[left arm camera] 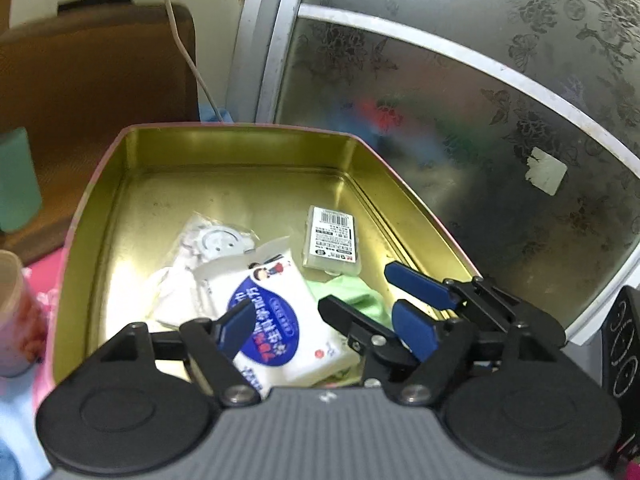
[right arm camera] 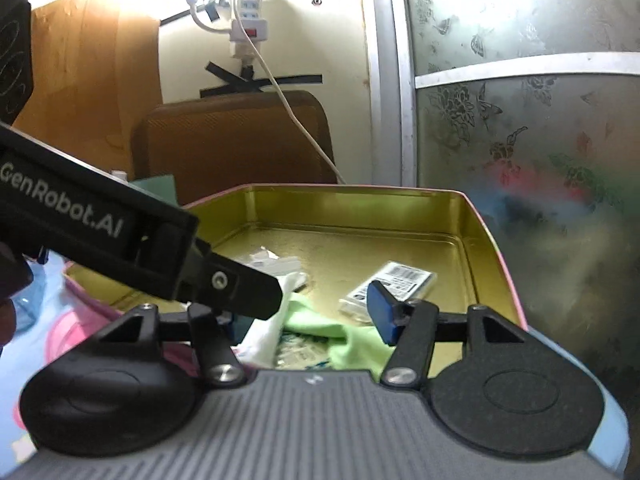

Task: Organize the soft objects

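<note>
An open pink tin with a gold inside (left arm camera: 100, 208) holds a white tissue pack with a blue oval (left arm camera: 280, 312), a green cloth (left arm camera: 352, 296), a white item in a clear wrapper (left arm camera: 216, 240) and a small clear box with a barcode label (left arm camera: 332, 240). My left gripper (left arm camera: 322, 320) is open over the tissue pack, its right pad well clear of the pack. My right gripper (left arm camera: 358, 286) reaches in from the right, open over the green cloth (right arm camera: 340, 340). In the right wrist view the left gripper's finger (right arm camera: 240, 286) hides the right gripper's (right arm camera: 308, 308) left finger.
A frosted patterned glass door (left arm camera: 480, 140) stands close behind and right of the tin. A brown cushion (left arm camera: 100, 80) is at the back left, with a white cable hanging from a power strip (right arm camera: 248, 20). A cup (left arm camera: 16, 312) and a teal object (left arm camera: 16, 180) sit left of the tin.
</note>
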Tool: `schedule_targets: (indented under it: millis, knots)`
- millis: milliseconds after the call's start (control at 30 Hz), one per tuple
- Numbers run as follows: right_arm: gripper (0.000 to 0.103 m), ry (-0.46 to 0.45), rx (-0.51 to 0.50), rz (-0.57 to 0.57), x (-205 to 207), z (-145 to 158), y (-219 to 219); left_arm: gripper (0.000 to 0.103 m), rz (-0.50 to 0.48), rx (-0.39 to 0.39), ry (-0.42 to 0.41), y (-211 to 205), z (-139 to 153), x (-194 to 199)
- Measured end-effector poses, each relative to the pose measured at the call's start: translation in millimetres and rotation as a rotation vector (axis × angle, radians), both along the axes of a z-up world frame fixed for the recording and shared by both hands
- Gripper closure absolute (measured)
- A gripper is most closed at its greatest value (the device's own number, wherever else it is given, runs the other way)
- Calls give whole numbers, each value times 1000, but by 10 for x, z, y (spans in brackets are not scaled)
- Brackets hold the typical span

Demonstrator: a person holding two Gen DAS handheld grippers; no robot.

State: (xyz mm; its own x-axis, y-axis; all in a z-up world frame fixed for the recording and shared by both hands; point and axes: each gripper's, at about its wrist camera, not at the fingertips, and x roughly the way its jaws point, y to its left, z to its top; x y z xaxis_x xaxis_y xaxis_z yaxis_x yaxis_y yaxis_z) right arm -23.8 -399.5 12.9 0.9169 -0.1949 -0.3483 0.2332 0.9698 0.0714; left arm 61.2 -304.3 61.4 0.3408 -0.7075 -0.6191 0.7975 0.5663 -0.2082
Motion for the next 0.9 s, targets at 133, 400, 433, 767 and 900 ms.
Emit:
schedule_targets:
  millis: [133, 400, 433, 767, 900]
  knots:
    - [42, -28, 0, 15, -77, 65, 107, 25, 19, -23, -88, 249, 163, -200]
    - [42, -57, 49, 37, -169, 172, 246, 23, 137, -75, -148, 1033, 264, -368]
    - [42, -61, 52, 50, -174, 188, 288, 23, 164, -80, -151, 1161, 248, -365]
    - [42, -1, 19, 374, 2, 225, 1141, 23, 544, 15, -133, 2624, -249, -196]
    - [41, 52, -28, 492, 221, 160, 1517, 23, 613, 15, -75, 2899, -456, -168]
